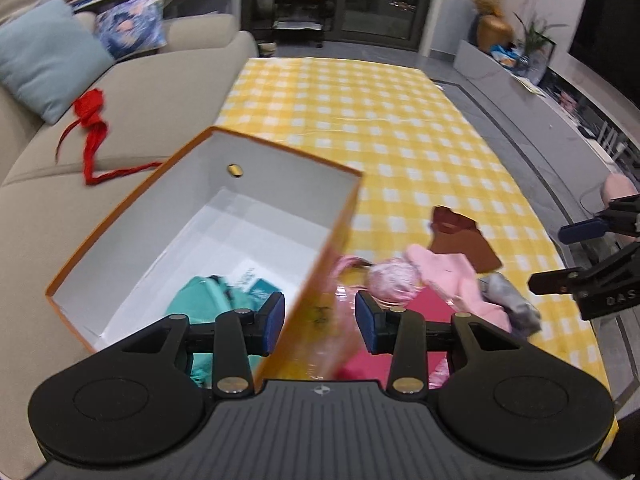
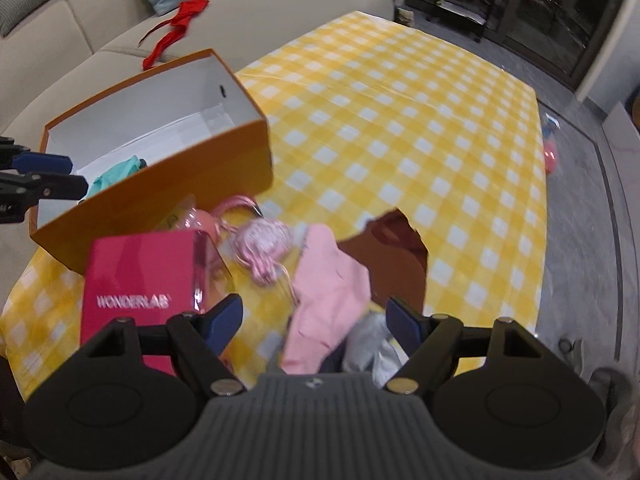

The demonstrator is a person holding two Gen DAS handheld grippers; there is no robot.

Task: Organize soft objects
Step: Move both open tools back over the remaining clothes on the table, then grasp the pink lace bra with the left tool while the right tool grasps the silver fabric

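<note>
Left gripper (image 1: 320,322): spread, nothing pinched; astride the orange box's (image 1: 340,216) right wall
Right gripper (image 2: 314,320): spread wide, empty; above the pink cloth (image 2: 328,292)
Teal cloth (image 1: 200,300): inside the box, near end
Brown cloth (image 2: 396,256): on the checked tablecloth (image 2: 400,120); right of the pink cloth

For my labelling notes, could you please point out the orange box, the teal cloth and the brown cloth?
orange box (image 2: 192,180), right wrist view, near outer wall.
teal cloth (image 1: 200,296), left wrist view, its bunched middle.
brown cloth (image 2: 400,252), right wrist view, flat middle.

Sofa (image 1: 168,92) w/ blue cushion (image 1: 48,60)
</note>
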